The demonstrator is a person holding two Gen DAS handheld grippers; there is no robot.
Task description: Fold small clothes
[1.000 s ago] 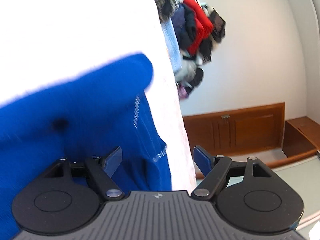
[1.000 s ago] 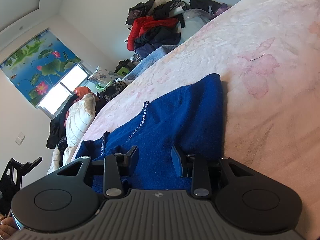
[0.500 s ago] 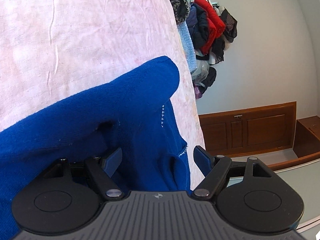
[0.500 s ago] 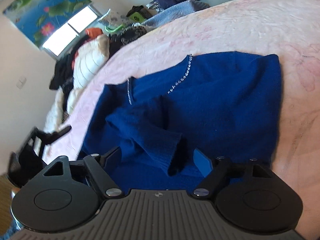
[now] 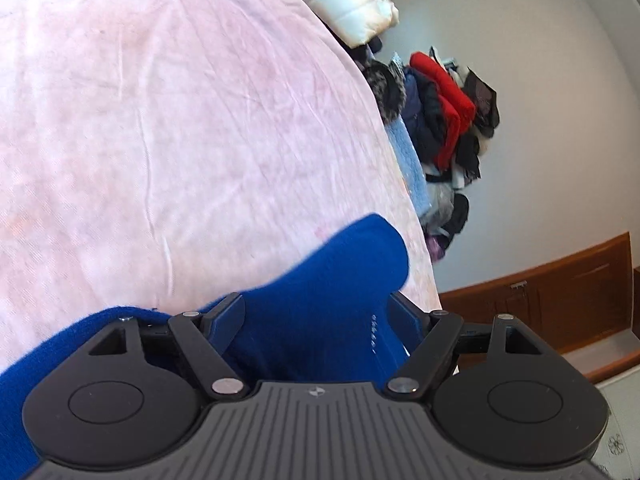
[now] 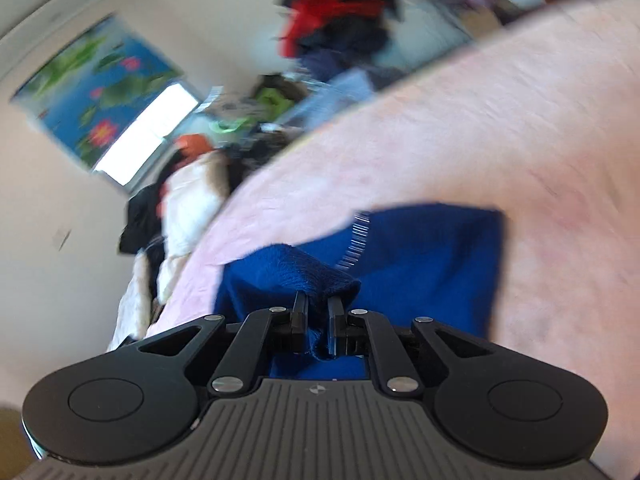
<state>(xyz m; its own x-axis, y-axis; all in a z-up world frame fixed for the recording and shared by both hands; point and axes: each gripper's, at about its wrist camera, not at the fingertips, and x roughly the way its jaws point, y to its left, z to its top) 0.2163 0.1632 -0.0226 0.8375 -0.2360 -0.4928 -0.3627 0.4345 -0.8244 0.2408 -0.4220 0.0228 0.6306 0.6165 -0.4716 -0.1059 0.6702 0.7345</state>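
Observation:
A small blue knit sweater [image 5: 336, 280] with a row of beads lies on a pink bedspread [image 5: 160, 120]. My left gripper [image 5: 318, 320] is open, its fingers spread on either side of a raised fold of the sweater. In the right wrist view, which is blurred, the sweater [image 6: 432, 256] lies spread ahead. My right gripper [image 6: 318, 320] is shut on a bunched blue sleeve end [image 6: 292, 272] of the sweater, held up above the rest of it.
A pile of red, black and dark clothes [image 5: 444, 120] lies at the bed's far end by a white wall. A white padded jacket [image 5: 344, 4] lies at the bed's edge. Wooden cabinets [image 5: 560, 296] stand beyond the bed. A window with a lotus blind [image 6: 100, 92] shows at the left.
My right gripper has closed on the sleeve end and is moving fast, blurring its view. My left gripper has stayed open and drawn back, so less sweater shows ahead of it.

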